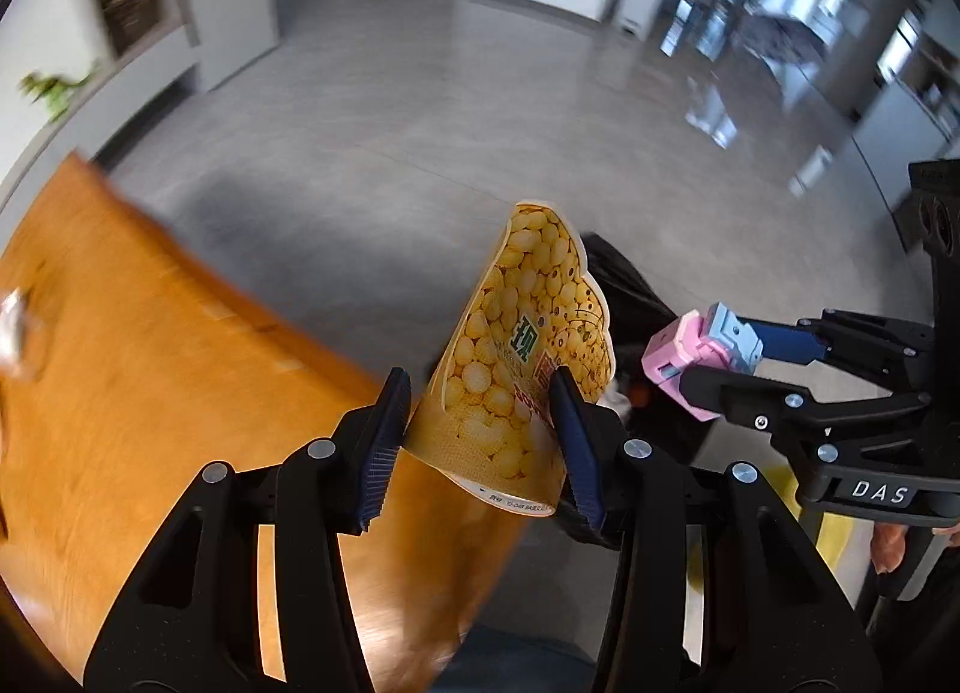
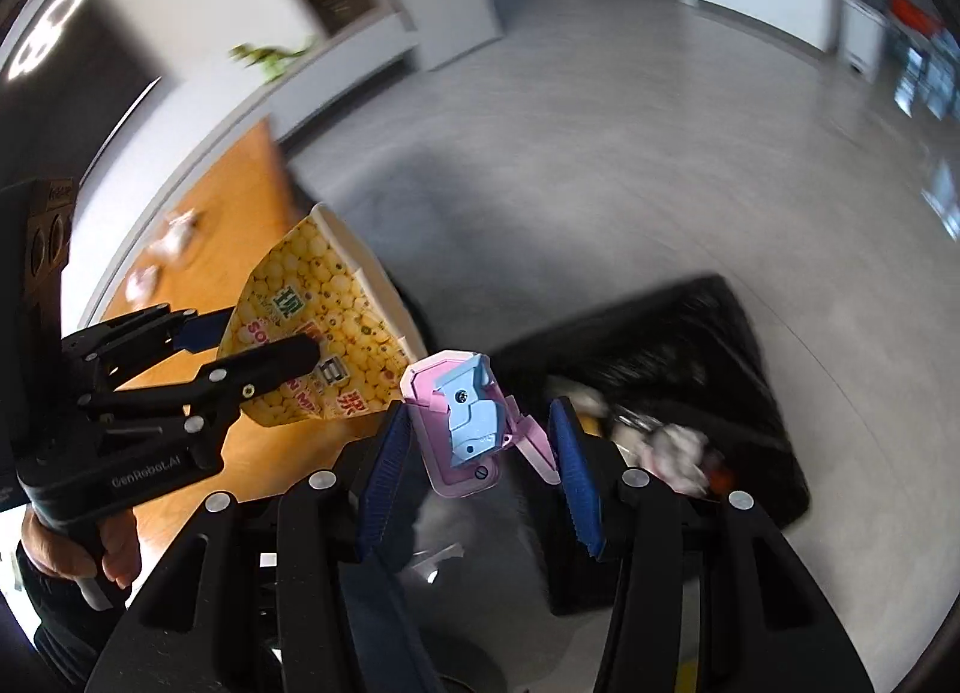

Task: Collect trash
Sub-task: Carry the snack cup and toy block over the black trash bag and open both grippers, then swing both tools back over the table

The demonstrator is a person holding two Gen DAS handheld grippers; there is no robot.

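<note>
meanwhile the left claw (image 1: pixel 480 423) grips a yellow soy milk pouch (image 1: pixel 528 345) beside the wooden surface (image 1: pixel 150 393), while the right claw (image 2: pixel 480 453) clamps a pink-and-blue toy (image 2: pixel 462 423) near the black trash bag (image 2: pixel 690 345).

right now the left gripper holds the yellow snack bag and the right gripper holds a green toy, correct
Not quite: the toy in the right gripper is pink and blue, not green, as the right wrist view shows. The left gripper does hold the yellow snack bag.

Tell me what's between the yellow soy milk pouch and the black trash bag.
The pink and blue toy, held in the right gripper, sits between the pouch and the bag in the right wrist view.
</note>
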